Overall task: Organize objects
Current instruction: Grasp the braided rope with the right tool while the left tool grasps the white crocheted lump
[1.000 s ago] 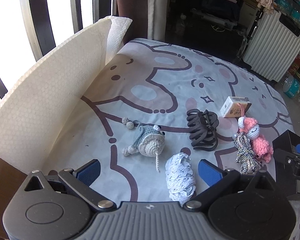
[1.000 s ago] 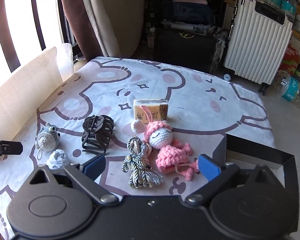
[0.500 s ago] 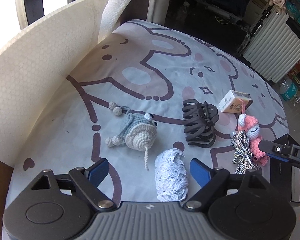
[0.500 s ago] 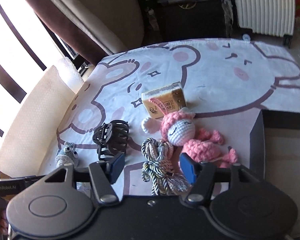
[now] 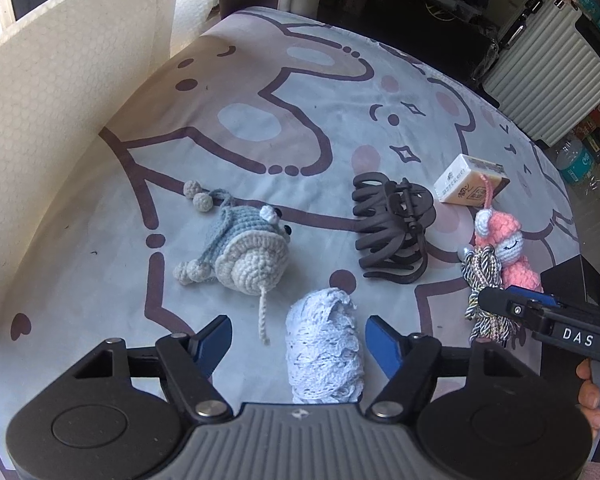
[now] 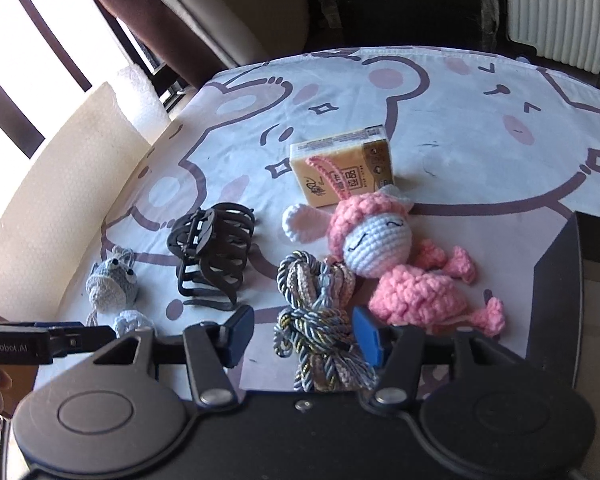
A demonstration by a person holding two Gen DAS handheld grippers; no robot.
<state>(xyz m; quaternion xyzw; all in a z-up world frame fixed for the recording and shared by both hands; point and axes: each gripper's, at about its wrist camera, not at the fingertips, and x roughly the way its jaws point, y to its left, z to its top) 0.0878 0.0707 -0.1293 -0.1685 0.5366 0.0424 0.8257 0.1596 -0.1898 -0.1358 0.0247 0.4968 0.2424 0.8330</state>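
Surface: a counter [image 5: 312, 92] under a cartoon-print cloth carried every item.
Left hand-held gripper [image 5: 298, 344]: its jaws had just been closing and stood at a middling gap; the lace roll [image 5: 324, 344] lay between the blue pads, neither pad visibly pressing on it.
Right hand-held gripper [image 6: 298, 334]: its jaws had likewise just been closing; the braided cord bundle [image 6: 316, 312] sat between them, close against the right-side pad, though firm contact could not be confirmed.
Ahead of the left hand-held gripper: a crocheted grey-blue toy [image 5: 244, 252] to the left, a dark hair claw [image 5: 392, 232] to the right.
Ahead of the right hand-held gripper: a pink crochet doll [image 6: 396, 264] just right of the cord, with a small yellow box [image 6: 344, 170] beyond it.
Black box [image 6: 556, 300]: to the right of the right hand-held gripper, probably the destination.
Step in hand: twin grasp, apparently one item per hand.
Next move: judged to call for finishing both closures, then lifting clear.
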